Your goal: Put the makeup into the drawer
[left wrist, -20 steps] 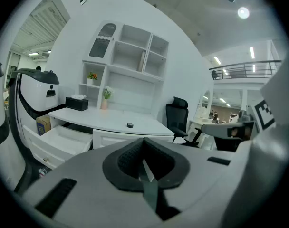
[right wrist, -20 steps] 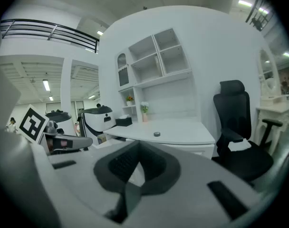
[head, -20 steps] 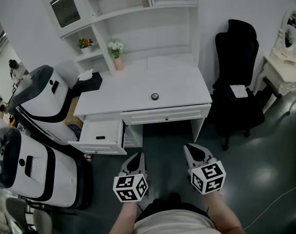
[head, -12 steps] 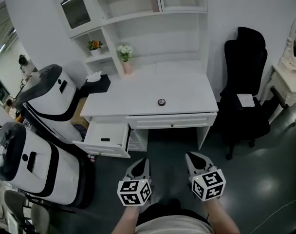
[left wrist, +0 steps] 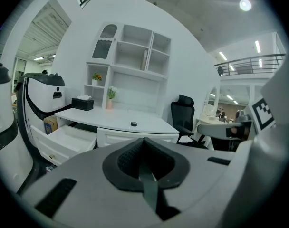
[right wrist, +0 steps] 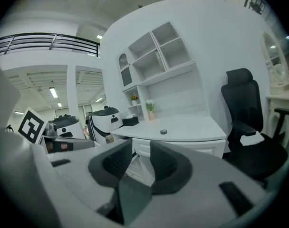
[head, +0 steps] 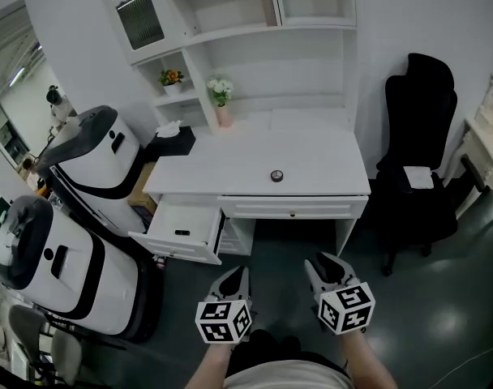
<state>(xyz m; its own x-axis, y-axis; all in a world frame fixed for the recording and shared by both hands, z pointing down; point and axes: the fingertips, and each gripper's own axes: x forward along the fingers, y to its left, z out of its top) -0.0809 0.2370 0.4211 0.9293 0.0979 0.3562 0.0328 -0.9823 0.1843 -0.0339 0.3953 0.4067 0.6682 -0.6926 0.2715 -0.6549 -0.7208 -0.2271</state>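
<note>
The makeup, a small round black compact (head: 276,175), lies on the white desk (head: 311,148) near its front edge; it also shows as the compact (left wrist: 133,124) and the compact (right wrist: 163,132) in the two gripper views. The desk's left drawer (head: 182,229) stands pulled out, and I see nothing inside it. Both grippers hang low in front of my body, well short of the desk. My left gripper (head: 233,275) has its pads together with nothing between them. On the right gripper (head: 323,263) a gap shows between the pads, and nothing is in it.
A black office chair (head: 421,136) stands right of the desk. Two large white-and-black machines (head: 92,156) (head: 56,270) crowd the left side by the drawer. A black tissue box (head: 173,140) and a flower vase (head: 223,108) sit at the desk's back left.
The head view has swung, so the desk now sits lower and further right in the picture. Both grippers stay low before my body, their jaws unchanged.
</note>
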